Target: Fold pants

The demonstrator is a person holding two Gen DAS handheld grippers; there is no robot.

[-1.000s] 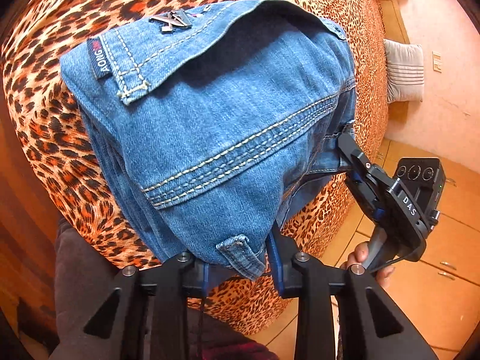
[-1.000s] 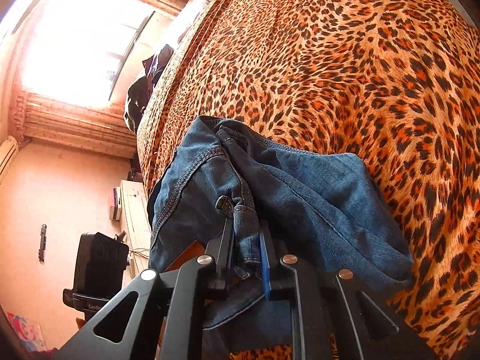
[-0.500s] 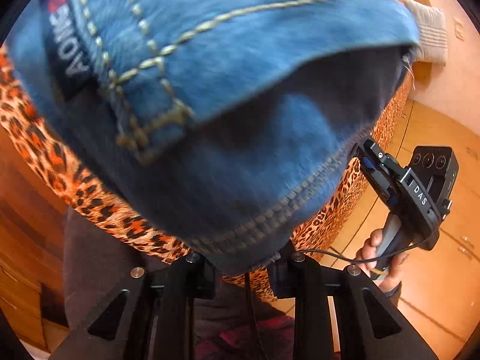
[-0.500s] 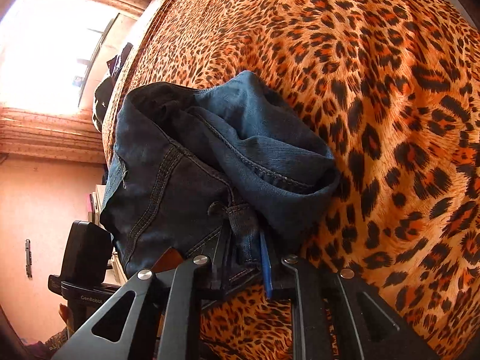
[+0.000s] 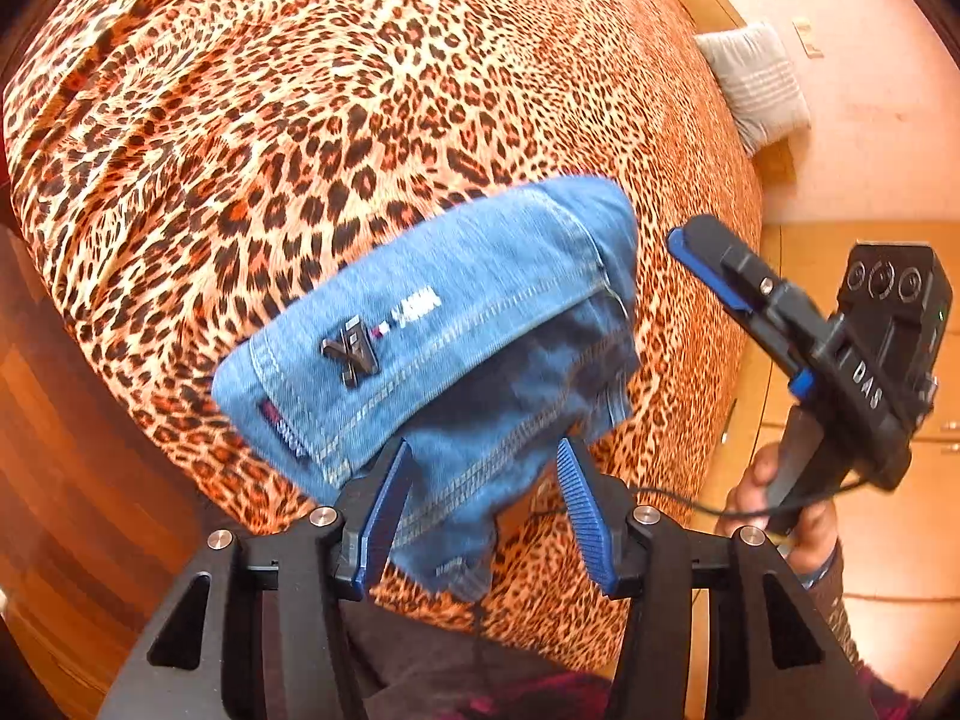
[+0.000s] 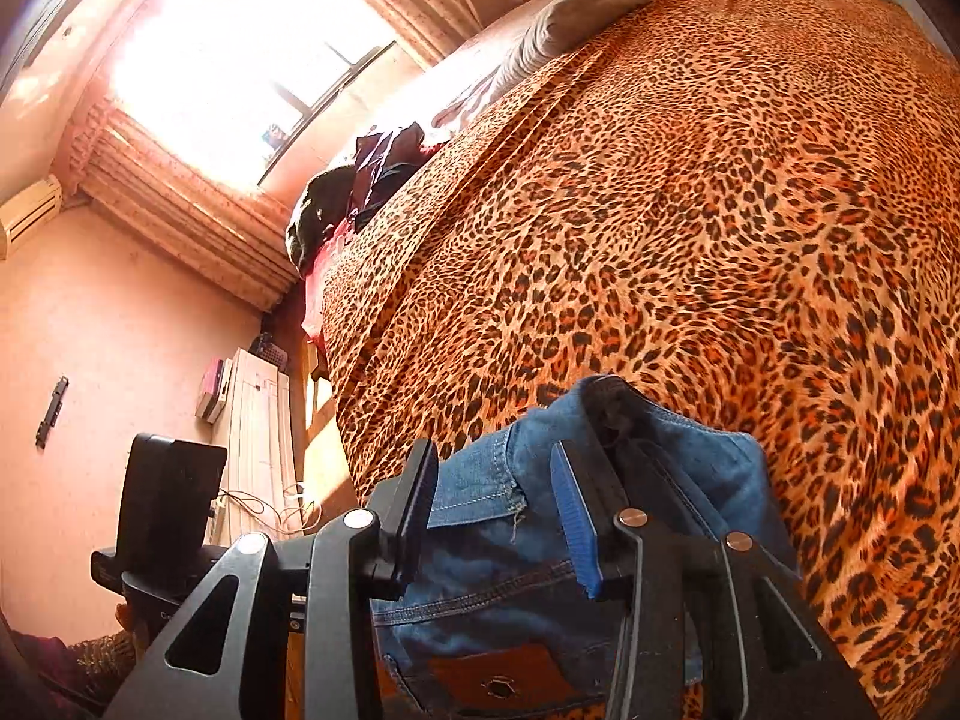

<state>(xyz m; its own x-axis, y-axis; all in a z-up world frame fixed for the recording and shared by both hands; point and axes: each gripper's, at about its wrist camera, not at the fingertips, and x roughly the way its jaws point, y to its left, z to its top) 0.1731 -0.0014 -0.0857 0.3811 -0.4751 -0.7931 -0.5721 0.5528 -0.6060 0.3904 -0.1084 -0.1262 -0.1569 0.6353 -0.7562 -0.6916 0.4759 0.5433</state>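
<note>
folded pants (image 5: pixel 456 360) on leopard bedspread (image 5: pixel 360 120).
left gripper (image 5: pixel 486 504) and right gripper (image 6: pixel 498 510) both released, jaws apart over the denim.

Leopard-print bed (image 6: pixel 690 210) beneath a sunlit window (image 6: pixel 240 54)

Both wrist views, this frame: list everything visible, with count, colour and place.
Jeans: one, blue denim, folded at the bed's near edge.
Bedspread: one, leopard print, covering the bed.
Pillow: one, grey striped, against the wall.
Dark clothes: a pile, black and maroon, far bed edge by the window.
Window: one, bright.
Left gripper: black with blue pads, open around the jeans.
Right gripper: black with blue pads, open above the jeans.
</note>
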